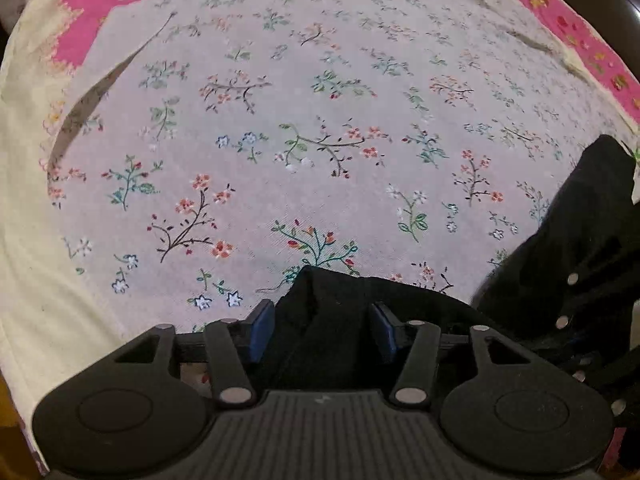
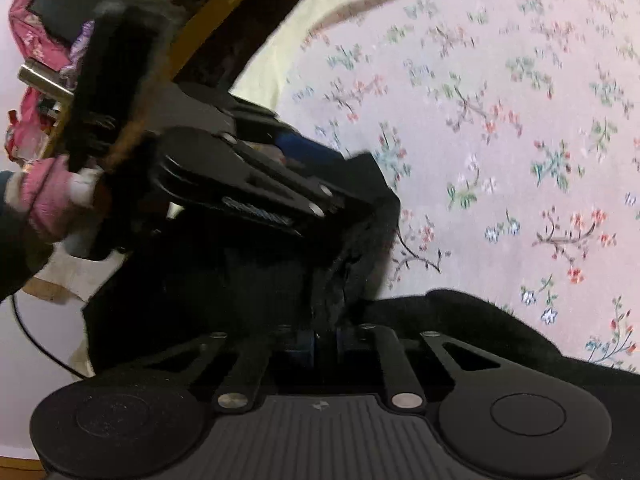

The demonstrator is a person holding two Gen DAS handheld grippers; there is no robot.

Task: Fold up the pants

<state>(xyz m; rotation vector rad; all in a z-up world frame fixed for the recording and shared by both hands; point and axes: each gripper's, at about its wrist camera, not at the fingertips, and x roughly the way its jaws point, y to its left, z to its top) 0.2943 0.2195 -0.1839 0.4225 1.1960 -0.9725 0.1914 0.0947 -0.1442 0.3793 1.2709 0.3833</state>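
Note:
The black pants [image 1: 324, 320] lie bunched between my left gripper's [image 1: 323, 330] blue pads [image 1: 262, 330], which stand apart with the cloth loose between them. In the right wrist view the pants [image 2: 352, 264] hang dark in front of the camera, and my right gripper [image 2: 323, 342] is shut on a fold of them. The left gripper [image 2: 256, 184] shows in the right wrist view at upper left, close to the same black cloth. The right gripper's body [image 1: 580, 280] shows at the right edge of the left wrist view.
A floral white sheet [image 1: 320, 120] covers the bed, over a pink and cream blanket [image 1: 80, 40]. A wooden frame [image 2: 224, 4] and clutter stand at the upper left of the right wrist view. A gloved hand [image 2: 44, 196] holds the left gripper.

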